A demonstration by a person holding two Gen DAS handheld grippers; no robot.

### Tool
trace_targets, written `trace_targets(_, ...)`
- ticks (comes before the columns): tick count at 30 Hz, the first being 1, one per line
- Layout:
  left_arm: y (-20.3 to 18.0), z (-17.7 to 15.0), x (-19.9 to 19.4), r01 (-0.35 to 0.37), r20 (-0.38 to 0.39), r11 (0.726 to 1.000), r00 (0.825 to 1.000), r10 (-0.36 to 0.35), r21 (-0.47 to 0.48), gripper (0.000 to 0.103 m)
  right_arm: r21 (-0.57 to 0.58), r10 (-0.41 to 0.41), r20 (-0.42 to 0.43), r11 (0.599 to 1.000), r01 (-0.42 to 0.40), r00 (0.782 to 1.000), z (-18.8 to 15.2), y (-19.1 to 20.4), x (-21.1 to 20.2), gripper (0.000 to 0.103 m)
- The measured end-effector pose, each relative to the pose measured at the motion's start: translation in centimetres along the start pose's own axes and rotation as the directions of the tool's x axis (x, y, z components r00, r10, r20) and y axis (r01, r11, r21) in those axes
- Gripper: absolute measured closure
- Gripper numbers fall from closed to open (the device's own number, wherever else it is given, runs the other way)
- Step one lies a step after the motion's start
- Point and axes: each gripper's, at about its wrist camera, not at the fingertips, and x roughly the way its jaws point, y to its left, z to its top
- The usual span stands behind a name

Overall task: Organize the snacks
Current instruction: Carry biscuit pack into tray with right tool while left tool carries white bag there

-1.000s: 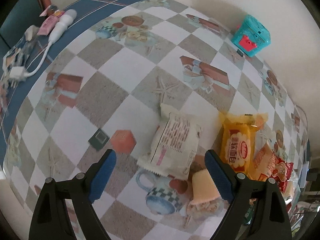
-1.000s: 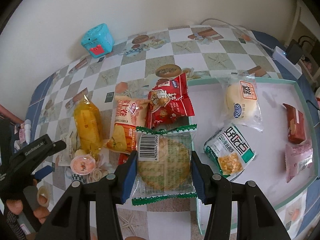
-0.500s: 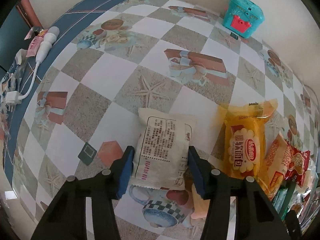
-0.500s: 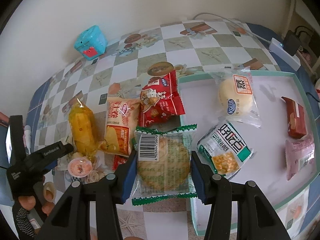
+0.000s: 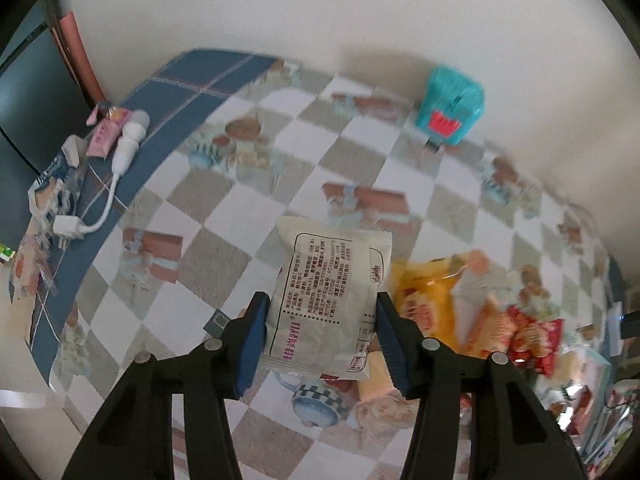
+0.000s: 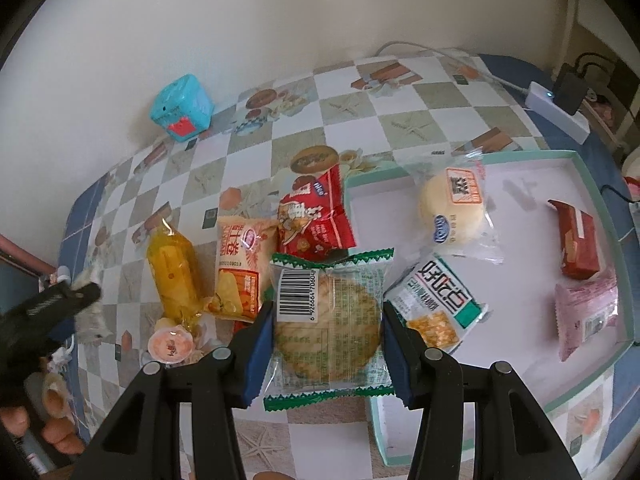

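My left gripper (image 5: 320,332) is shut on a white snack packet (image 5: 328,296), which hangs lifted above the checked tablecloth (image 5: 224,216). My right gripper (image 6: 328,340) is shut on a green-edged clear packet with a round cracker (image 6: 330,320), held over the near left corner of the white tray (image 6: 600,184). Several packets lie in the tray: a round bun (image 6: 454,212), a green-white pack (image 6: 438,304), a brown bar (image 6: 576,240) and a pink pack (image 6: 586,312). On the cloth left of the tray lie a red pack (image 6: 312,216), an orange pack (image 6: 238,268) and a yellow pack (image 6: 172,276).
A turquoise box (image 6: 182,108) stands by the wall. A white power strip (image 6: 560,108) with a cable sits at the back right. A white cable and small items (image 5: 120,152) lie on the table's far left edge. A small jelly cup (image 6: 170,344) sits near the yellow pack.
My left gripper closed on the white packet and then lifted it off the cloth. My right gripper has kept still with the cracker packet.
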Motion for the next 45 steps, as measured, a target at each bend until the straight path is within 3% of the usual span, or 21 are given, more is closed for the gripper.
trace_targets(10,-1.7,-0.7,-4.6,0.069,0.071,0.997,0.995,-0.072,0.040,0.049,0.081,-0.029,0.042,0.996,0.026,0.999,0.8,-3.1,-1.7,0.050)
trace_targets(17,-4.6,-2.0,-7.6,0.109,0.119,0.987,0.985,-0.123,0.119,0.049,0.177,-0.077,0.076,0.982,0.063,0.994,1.4,-7.1,-3.4,0.050)
trace_targets(28,-11.3,-5.6,-10.1,0.172,0.108,0.940,0.971,-0.211,0.295,0.048,0.288,-0.146,0.126,0.952,0.105,0.981,1.2,-12.8,-6.5,0.050)
trace_targets(35,-16.5,-9.9,-9.3,0.193,0.029,0.883,0.974,-0.227,0.428,0.048,0.326,-0.144,0.092,0.939,0.107,0.985,0.9,-14.5,-5.9,0.050)
trace_targets(39,-19.4,-12.9,-7.7,0.210,-0.040,0.837,0.975,-0.221,0.506,0.048,0.343,-0.128,0.055,0.934,0.101,0.990,0.6,-15.3,-4.8,0.050)
trace_targets(45,-21.2,-15.8,-4.5,0.266,-0.174,0.812,0.963,-0.204,0.519,0.048,0.368,-0.127,0.027,0.924,0.108,0.992,0.3,-16.2,-4.1,0.049)
